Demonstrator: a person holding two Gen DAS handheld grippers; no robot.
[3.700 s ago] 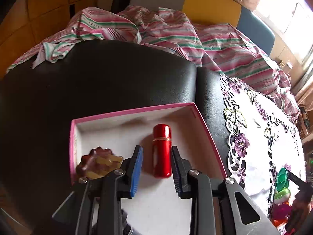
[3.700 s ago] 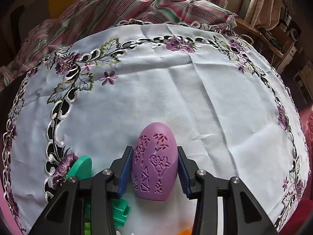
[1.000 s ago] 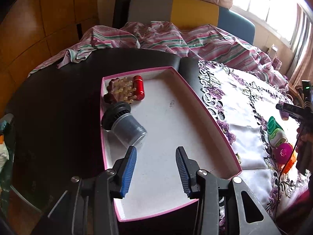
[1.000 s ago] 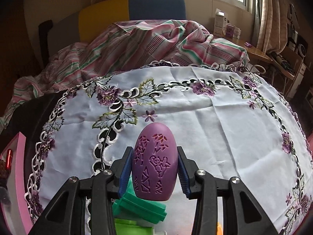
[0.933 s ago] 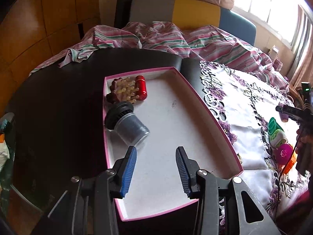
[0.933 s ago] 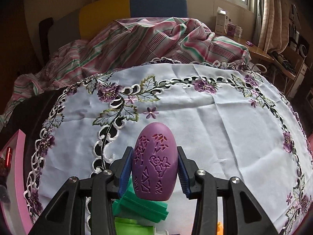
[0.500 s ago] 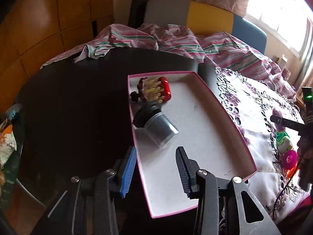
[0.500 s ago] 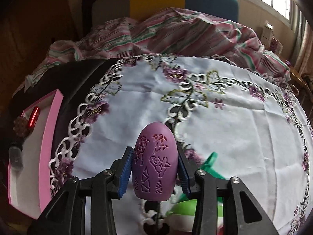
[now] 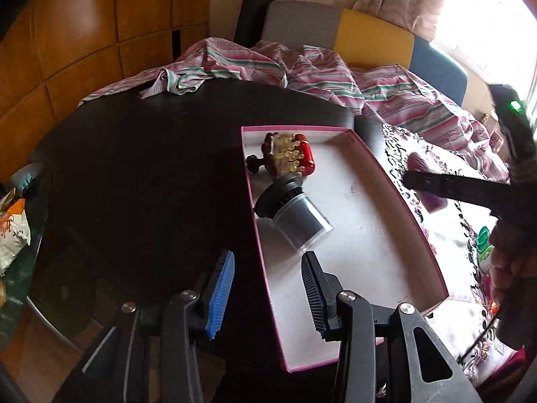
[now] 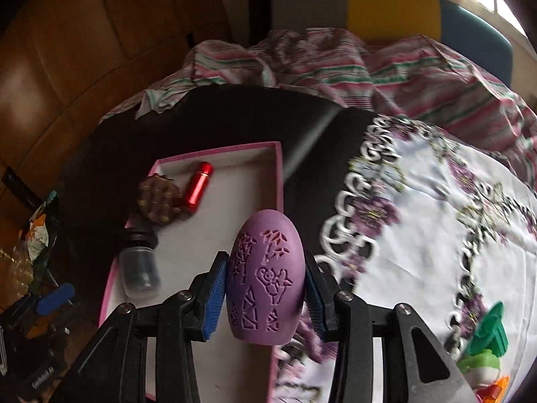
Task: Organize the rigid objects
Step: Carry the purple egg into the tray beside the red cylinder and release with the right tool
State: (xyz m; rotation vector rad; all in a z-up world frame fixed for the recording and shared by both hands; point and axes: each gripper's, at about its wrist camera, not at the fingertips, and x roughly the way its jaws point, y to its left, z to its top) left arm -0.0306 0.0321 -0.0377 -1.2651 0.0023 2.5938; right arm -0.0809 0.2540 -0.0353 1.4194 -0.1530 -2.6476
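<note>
Right wrist view: the right gripper [image 10: 265, 292] fingers clamp a purple egg-shaped brush cleaner [image 10: 265, 275] above the pink tray [image 10: 280, 181], which holds 3 items; green toys [image 10: 486, 339] remain. Left gripper [image 9: 266, 288] stands parted, empty.

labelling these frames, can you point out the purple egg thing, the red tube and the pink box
purple egg [image 10: 266, 275]: right wrist view, middle of its carved front.
red tube [image 10: 198, 186]: right wrist view, middle of its shiny body.
pink box [image 9: 392, 188]: left wrist view, on its right-hand pink wall.
</note>
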